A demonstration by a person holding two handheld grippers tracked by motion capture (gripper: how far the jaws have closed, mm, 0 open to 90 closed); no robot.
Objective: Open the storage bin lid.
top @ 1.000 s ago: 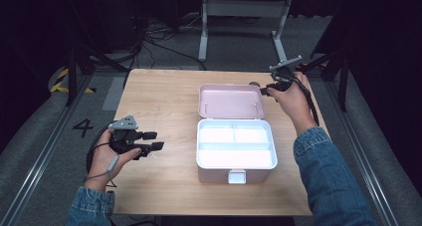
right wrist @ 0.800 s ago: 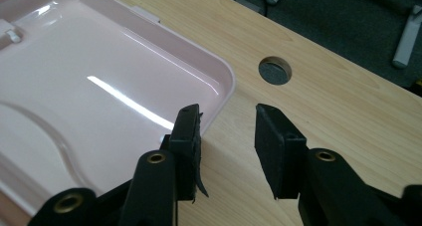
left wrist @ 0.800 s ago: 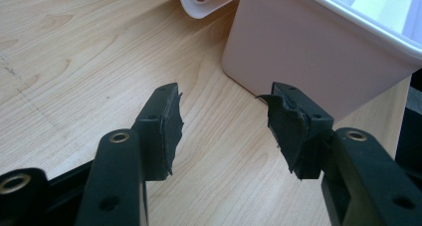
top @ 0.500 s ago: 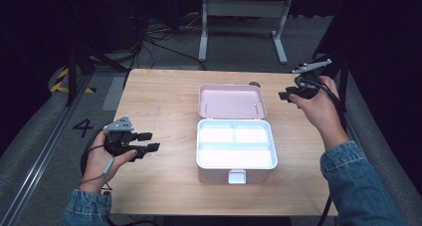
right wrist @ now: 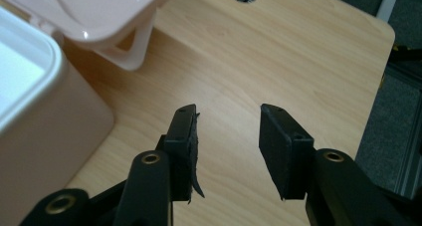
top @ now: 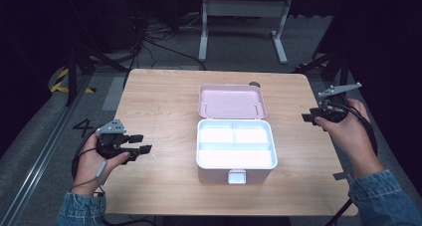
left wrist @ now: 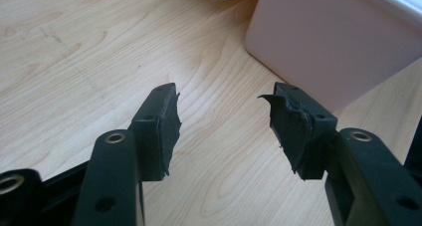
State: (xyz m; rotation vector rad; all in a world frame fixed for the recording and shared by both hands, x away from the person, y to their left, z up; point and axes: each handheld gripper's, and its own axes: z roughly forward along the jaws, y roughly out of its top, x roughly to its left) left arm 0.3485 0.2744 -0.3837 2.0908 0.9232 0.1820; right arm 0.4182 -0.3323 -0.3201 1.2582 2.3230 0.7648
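Note:
A pink box (top: 235, 146) with a white divided inside stands open at the table's middle, its lid (top: 232, 101) laid back behind it. My left gripper (top: 141, 143) is held low at the table's left side, open and empty, jaws pointing right toward the box (left wrist: 333, 42). My right gripper (top: 307, 118) is held over the table's right edge, open and empty, pointing left. In the right gripper view the box wall (right wrist: 45, 131) and the raised lid (right wrist: 104, 17) lie to the left of the gripper (right wrist: 226, 146).
The wooden table (top: 164, 101) has a round cable hole (top: 254, 84) behind the lid. A white metal frame (top: 244, 12) and cables lie on the floor beyond. Bare wood lies left and right of the box.
My right hand has pulled back from the lid's right corner, moving right and nearer, to the table's right edge. The left gripper has barely shifted.

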